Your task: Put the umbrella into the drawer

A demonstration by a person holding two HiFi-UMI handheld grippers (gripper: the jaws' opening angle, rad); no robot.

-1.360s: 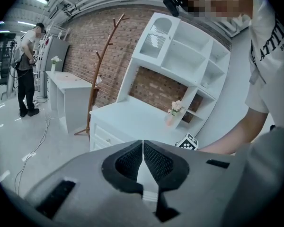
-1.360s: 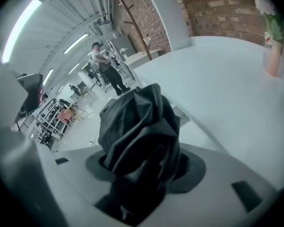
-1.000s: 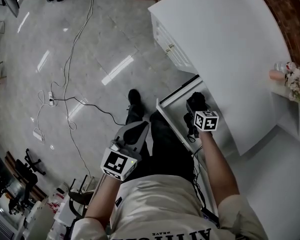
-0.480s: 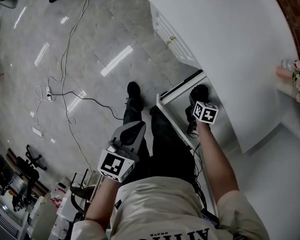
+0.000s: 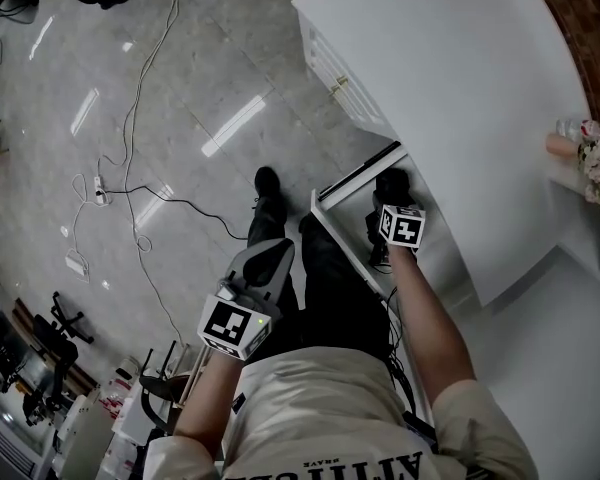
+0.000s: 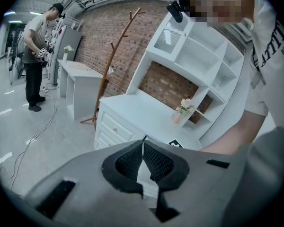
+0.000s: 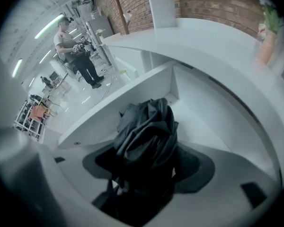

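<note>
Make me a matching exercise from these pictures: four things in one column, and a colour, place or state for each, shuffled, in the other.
Things:
1. umbrella
2. left gripper
3. drawer
4. flower vase

Descriptions:
A. pulled open
B. standing on the desk top
C. black
D. jaws together, nothing between them

Pairs: 1-C, 2-D, 3-A, 4-B

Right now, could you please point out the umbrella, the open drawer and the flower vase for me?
umbrella (image 7: 149,126): right gripper view, on its bunched dark fabric.
drawer (image 7: 132,94): right gripper view, on the inner face of its white wall.
vase (image 7: 266,48): right gripper view, on its pink body.
</note>
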